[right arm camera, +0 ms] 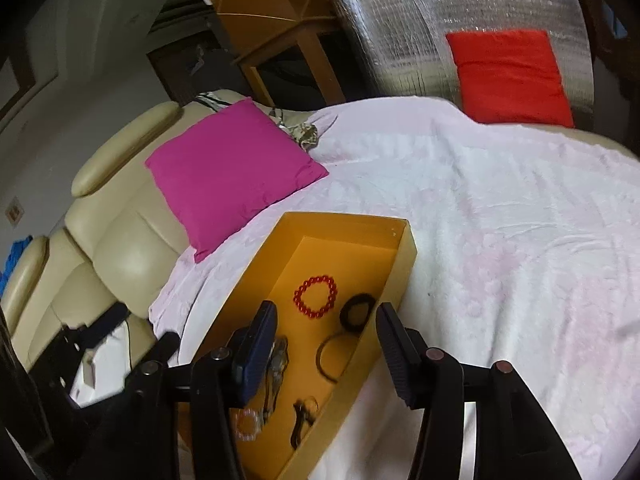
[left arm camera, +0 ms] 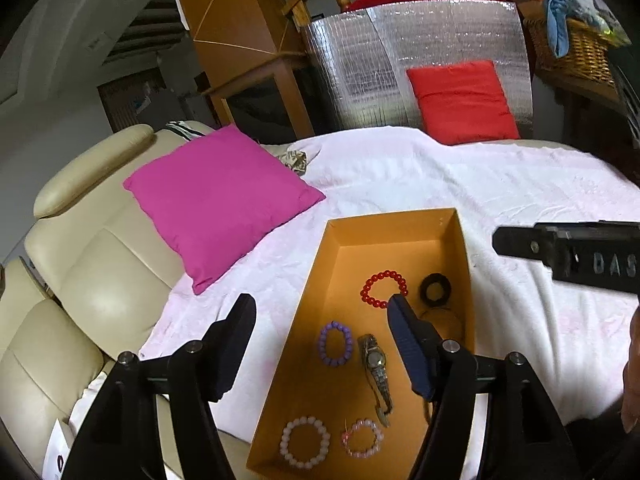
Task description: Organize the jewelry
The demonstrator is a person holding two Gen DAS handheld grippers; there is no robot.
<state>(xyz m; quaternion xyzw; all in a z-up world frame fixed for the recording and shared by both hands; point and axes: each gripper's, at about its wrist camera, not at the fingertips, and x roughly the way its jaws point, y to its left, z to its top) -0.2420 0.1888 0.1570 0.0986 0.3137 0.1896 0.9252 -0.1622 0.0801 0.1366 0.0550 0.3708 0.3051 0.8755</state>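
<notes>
My left gripper is spread wide and holds nothing; its right finger hangs over the orange box, its left finger over the white blanket. My right gripper is likewise spread and empty, straddling the right wall of the orange box; its left finger covers part of the contents.

Contents of the box, left wrist view, counted:
- Beaded bracelets, four: one red bracelet toward the far end, one purple bracelet mid-box, one white bracelet and one pale pink bracelet side by side at the near end.
- One metal wristwatch, lying lengthwise between the purple bracelet and the right wall.
- One thick black ring, just right of the red bracelet, near the right wall.
- One thin dark hoop, nearer than the black ring, seen best in the right wrist view.

All items lie flat on the box floor; none is gripped.

Surroundings: the box rests on the white blanket. One magenta cushion lies to its left, overlapping the blanket edge and a cream leather seat. One red cushion leans against a silver foil panel at the far side.
</notes>
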